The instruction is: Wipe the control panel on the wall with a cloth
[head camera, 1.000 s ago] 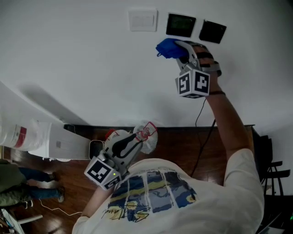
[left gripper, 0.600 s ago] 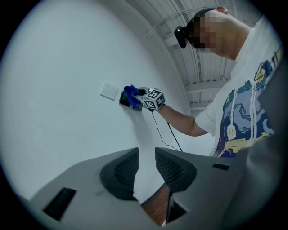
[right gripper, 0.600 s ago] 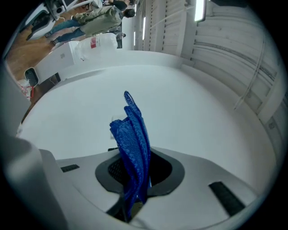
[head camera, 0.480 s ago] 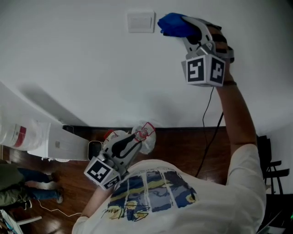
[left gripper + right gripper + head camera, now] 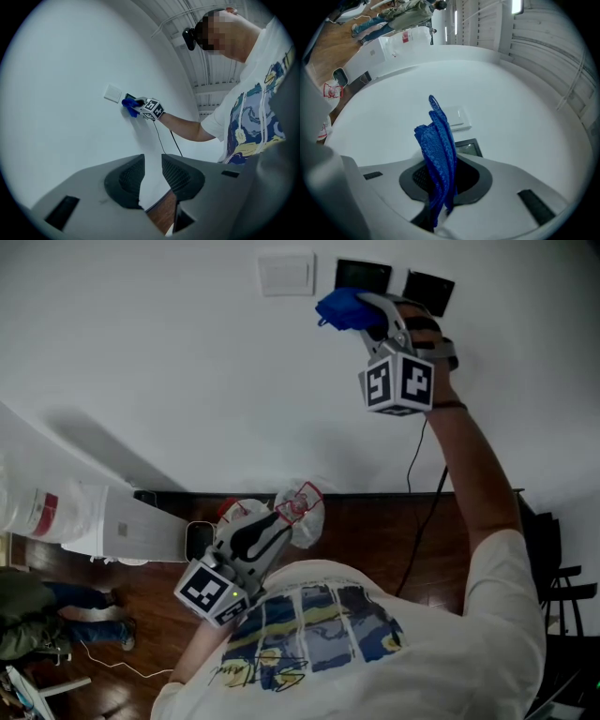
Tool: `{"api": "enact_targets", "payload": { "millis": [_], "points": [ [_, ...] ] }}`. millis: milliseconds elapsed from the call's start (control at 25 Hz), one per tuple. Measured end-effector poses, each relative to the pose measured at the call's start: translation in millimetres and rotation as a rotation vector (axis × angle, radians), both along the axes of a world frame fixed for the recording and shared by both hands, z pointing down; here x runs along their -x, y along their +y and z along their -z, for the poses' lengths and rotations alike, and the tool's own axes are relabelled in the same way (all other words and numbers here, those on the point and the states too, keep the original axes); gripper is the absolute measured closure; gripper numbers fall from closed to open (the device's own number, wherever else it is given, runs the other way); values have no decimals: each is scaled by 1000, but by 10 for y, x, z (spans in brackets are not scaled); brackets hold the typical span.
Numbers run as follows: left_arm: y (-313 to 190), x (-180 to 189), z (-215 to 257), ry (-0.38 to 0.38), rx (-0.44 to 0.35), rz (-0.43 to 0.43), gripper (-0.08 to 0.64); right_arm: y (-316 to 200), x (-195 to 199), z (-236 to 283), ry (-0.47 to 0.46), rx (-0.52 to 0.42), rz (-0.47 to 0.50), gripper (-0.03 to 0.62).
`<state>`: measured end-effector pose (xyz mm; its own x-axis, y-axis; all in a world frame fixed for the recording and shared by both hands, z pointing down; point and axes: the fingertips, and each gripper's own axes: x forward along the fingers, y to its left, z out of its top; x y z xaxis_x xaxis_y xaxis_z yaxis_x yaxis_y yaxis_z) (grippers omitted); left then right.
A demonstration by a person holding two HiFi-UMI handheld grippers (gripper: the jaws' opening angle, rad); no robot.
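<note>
Two dark control panels (image 5: 363,276) (image 5: 428,292) are set in the white wall, to the right of a white switch plate (image 5: 287,275). My right gripper (image 5: 367,307) is raised to the wall and shut on a blue cloth (image 5: 341,308). The cloth sits just below and left of the left panel (image 5: 466,147), partly covering its lower edge. In the right gripper view the cloth (image 5: 438,140) stands bunched between the jaws (image 5: 440,177). My left gripper (image 5: 281,521) hangs low by the person's chest; its jaws (image 5: 152,180) are open by a narrow gap and hold nothing.
A black cable (image 5: 412,474) runs down the wall below the panels. A white appliance (image 5: 75,517) stands at the left on the wooden floor (image 5: 375,540), near a white bag (image 5: 307,507). A dark chair (image 5: 562,587) is at the right.
The right gripper swept the cloth up over the panels, hiding them half a second ago. It has come back down and left, so both panels show again. The left gripper stayed put.
</note>
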<state>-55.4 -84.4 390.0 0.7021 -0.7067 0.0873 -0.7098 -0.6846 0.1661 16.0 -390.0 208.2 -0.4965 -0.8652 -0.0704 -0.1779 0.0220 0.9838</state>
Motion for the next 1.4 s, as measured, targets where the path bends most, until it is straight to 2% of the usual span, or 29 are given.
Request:
{"api": "enact_targets", "payload": {
  "millis": [240, 400, 680, 1000, 1160, 1400],
  "points": [
    [13, -36, -16, 1, 3, 7, 446, -101, 10, -539, 24, 86, -1, 503],
    [-7, -78, -30, 1, 3, 6, 446, -137, -18, -620, 26, 105, 9, 503],
    [-76, -147, -38, 10, 5, -7, 446, 223, -292, -103, -16, -1, 44, 503],
    [-213, -364, -26, 7, -1, -50, 446, 88, -932, 681, -49, -142, -43, 503],
    [-246, -440, -9, 5, -8, -57, 446, -48, -1096, 804, -49, -155, -69, 503],
    [-290, -517, 2, -3, -8, -52, 446, -116, -1127, 574, -31, -127, -49, 503]
  ]
}}
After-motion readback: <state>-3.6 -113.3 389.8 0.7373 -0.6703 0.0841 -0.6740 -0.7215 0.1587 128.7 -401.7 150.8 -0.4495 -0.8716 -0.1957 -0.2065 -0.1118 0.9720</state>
